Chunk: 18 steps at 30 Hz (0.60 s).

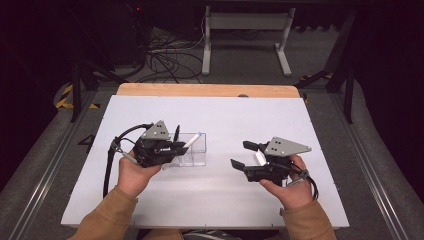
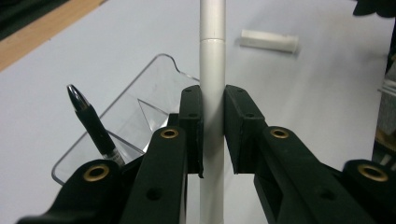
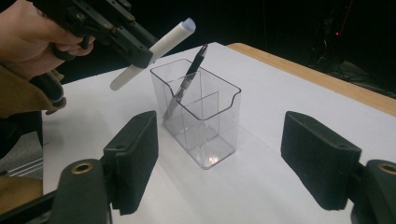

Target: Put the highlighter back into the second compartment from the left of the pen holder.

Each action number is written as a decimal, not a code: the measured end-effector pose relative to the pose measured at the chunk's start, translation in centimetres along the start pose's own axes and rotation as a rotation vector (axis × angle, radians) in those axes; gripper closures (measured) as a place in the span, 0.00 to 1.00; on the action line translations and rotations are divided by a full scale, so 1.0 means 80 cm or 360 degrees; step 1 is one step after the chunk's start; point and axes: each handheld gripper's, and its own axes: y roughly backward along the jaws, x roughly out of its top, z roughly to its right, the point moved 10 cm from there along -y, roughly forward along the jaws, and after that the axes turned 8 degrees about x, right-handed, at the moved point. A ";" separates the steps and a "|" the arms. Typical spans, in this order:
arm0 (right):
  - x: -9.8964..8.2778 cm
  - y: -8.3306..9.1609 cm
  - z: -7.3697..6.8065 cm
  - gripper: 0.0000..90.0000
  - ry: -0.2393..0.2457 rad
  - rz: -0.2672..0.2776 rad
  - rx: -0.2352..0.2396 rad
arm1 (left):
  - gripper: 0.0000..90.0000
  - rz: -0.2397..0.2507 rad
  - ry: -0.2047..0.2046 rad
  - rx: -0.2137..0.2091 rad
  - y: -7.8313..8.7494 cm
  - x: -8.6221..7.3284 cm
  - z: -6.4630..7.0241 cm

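Observation:
My left gripper (image 1: 181,145) is shut on a white pen (image 2: 212,60), held by its middle above the table. In the right gripper view the white pen (image 3: 161,44) slants above and left of a clear divided holder (image 3: 205,121), clear of its rim. A black pen (image 3: 189,74) leans inside the holder's far compartment. My right gripper (image 3: 219,158) stands open, facing the holder from a short way off with nothing between its pads. A white cap (image 2: 270,41) lies on the table near the right gripper (image 1: 241,154).
The white table top (image 1: 215,200) has a wooden strip (image 1: 207,90) along its far edge. The holder (image 1: 194,150) stands left of centre. Cables and a desk frame (image 1: 247,35) are on the dark floor beyond the table.

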 end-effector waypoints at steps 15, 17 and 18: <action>0.000 -0.001 -0.001 0.31 0.0010 0.0004 0.0002 | 0.87 0.0295 0.0141 0.0002 0.000 0.030 -0.014; 0.001 -0.001 -0.001 0.31 0.0014 0.0009 0.0004 | 0.87 0.0318 0.0146 0.0019 -0.001 0.032 -0.017; 0.000 -0.001 -0.001 0.31 0.0015 0.0008 0.0002 | 0.87 0.0326 0.0158 0.0023 -0.002 0.033 -0.017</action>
